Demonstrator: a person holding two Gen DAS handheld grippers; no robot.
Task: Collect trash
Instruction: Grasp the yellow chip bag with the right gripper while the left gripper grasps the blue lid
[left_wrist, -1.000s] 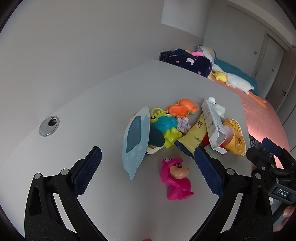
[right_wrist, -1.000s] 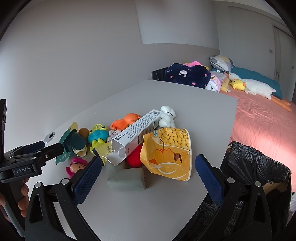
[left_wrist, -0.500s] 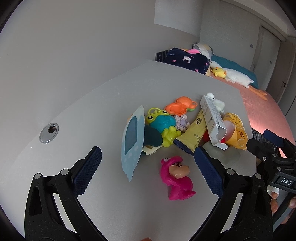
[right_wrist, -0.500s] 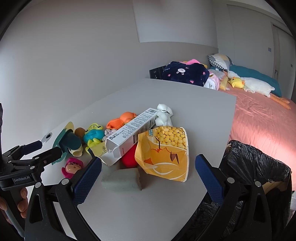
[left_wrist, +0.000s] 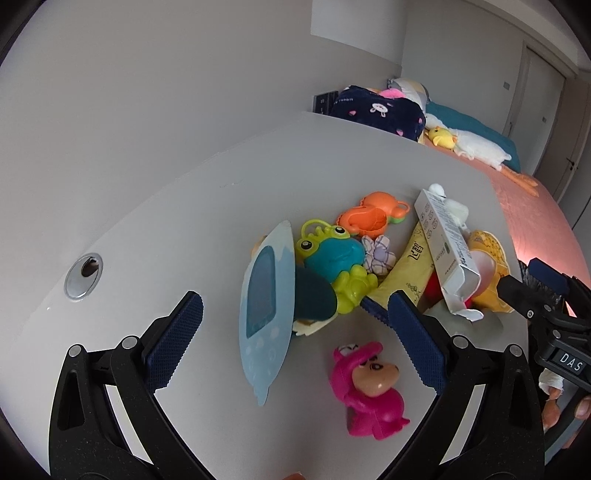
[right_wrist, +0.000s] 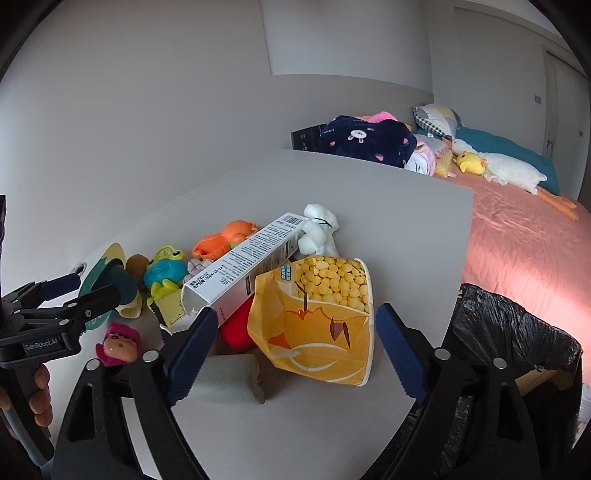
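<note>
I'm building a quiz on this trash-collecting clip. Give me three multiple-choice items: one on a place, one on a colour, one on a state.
1. Where is the bin with the black liner?
A. Beside the table's right edge
B. On the table
C. On the bed

2. What colour is the monkey toy nearest the left tongs?
A. Green
B. Pink
C. White

3. How is the long white carton?
A. Standing upright, sealed
B. Lying tilted over other items, near end torn open
C. Crushed flat

Answers: 1 A, it stands below the table edge in the right wrist view. 2 B, its body is bright pink. 3 B, it slants across the yellow snack bag with ragged open flaps.
</note>
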